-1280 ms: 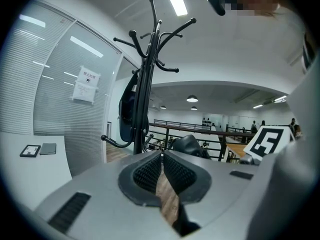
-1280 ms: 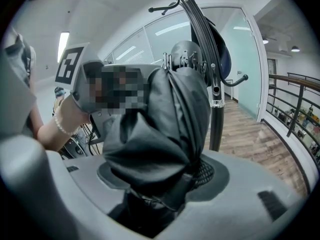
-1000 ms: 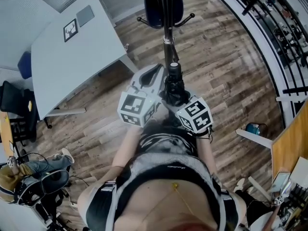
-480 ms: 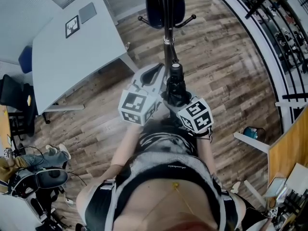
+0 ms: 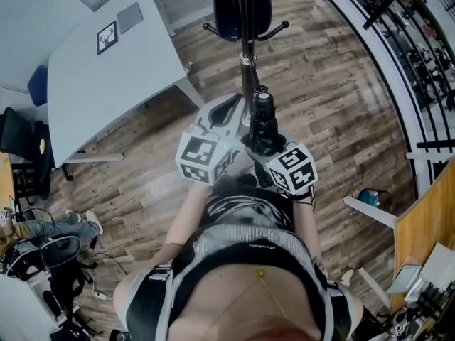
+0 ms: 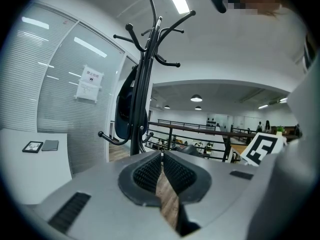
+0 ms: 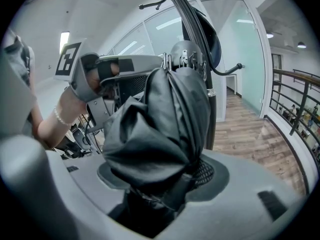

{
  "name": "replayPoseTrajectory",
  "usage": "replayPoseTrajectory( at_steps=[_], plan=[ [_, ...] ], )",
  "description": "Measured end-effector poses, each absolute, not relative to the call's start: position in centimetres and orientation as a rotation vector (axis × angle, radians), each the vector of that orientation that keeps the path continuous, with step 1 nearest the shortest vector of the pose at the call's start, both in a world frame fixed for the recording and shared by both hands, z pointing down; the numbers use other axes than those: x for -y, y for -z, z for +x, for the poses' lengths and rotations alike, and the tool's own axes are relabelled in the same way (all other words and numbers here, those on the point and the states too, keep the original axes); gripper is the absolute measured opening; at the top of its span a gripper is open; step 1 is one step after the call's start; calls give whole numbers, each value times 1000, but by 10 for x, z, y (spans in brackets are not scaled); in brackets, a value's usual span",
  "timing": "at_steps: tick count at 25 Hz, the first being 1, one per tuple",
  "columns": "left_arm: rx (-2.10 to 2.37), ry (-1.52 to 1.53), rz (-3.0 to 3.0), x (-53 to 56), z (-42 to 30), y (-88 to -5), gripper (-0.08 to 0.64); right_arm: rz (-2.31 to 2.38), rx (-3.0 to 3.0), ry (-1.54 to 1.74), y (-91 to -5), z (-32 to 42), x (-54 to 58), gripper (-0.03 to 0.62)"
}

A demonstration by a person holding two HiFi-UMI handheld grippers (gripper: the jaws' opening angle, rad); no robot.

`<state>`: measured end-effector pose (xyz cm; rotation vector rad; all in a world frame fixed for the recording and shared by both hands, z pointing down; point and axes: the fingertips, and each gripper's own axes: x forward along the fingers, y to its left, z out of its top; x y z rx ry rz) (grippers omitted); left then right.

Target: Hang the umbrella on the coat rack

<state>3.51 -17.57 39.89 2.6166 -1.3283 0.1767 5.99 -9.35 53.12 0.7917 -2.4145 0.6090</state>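
A folded black umbrella [image 5: 263, 128] stands upright in front of me, and my right gripper [image 5: 264, 148] is shut on its lower part. In the right gripper view its bunched fabric [image 7: 162, 119] fills the jaws and the metal tip end [image 7: 184, 56] points up. The black coat rack [image 5: 246, 55] rises just beyond, with a dark bag [image 5: 242, 6] hanging on it. The left gripper [image 5: 237, 109] sits beside the umbrella, shut and empty, aimed at the rack. In the left gripper view the rack's pole [image 6: 144, 94] and upper hooks [image 6: 162, 31] stand ahead.
A white table [image 5: 106, 91] with a small framed card [image 5: 106, 38] and a grey pad [image 5: 129, 18] stands to the left. A black railing [image 5: 387, 45] curves along the right. A blue item [image 5: 370, 195] lies on the wood floor; chairs and cables [image 5: 43, 261] crowd the lower left.
The right gripper and the umbrella have shifted slightly to the right, closer to the rack's pole. The left gripper has hardly moved.
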Motion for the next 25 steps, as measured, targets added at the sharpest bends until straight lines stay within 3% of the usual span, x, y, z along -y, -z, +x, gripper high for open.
replayPoseTrajectory(
  at_steps=[25],
  plan=[
    [1316,-156,2650,184,32,-390,15,846,2362,-603,-537,72,113,278]
  ],
)
